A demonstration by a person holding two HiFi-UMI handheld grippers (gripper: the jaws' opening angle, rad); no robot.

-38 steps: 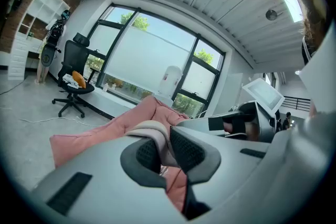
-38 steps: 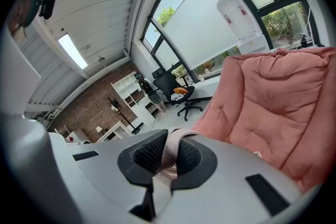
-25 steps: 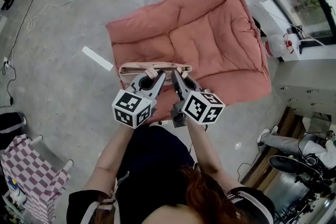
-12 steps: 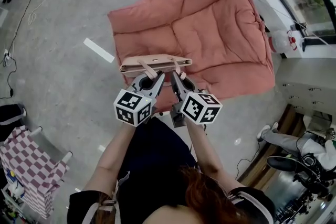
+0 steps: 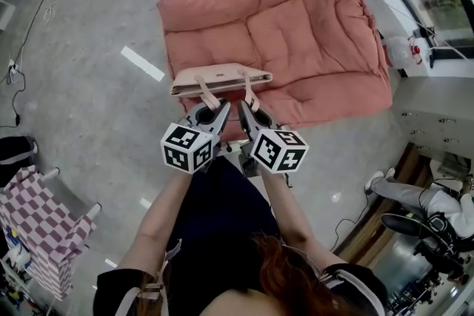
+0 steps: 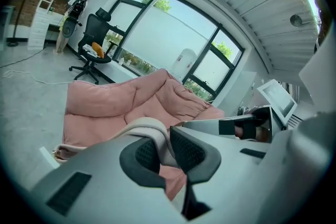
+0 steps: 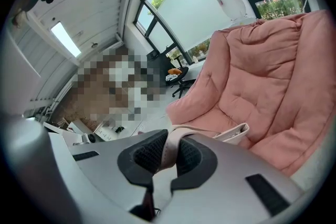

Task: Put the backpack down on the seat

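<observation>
A beige backpack (image 5: 219,78) hangs by its two straps over the front edge of the pink cushioned seat (image 5: 296,26). My left gripper (image 5: 210,110) is shut on the left strap (image 6: 153,131), whose band runs between the pads. My right gripper (image 5: 249,110) is shut on the right strap (image 7: 171,145). The two grippers are side by side, just nearer than the bag. In the right gripper view the bag's top edge (image 7: 234,134) shows against the seat (image 7: 262,71). The left gripper view has the seat (image 6: 115,102) ahead and below the jaws.
A white tape strip (image 5: 142,63) and cables (image 5: 44,11) lie on the grey floor left of the seat. A checkered cloth (image 5: 41,240) is at lower left. White cabinets (image 5: 433,118) stand on the right. An office chair (image 6: 95,44) stands by the windows.
Both grippers and the hanging backpack have moved forward and lower, from in front of the seat to over its front edge. Both grips on the straps are unchanged.
</observation>
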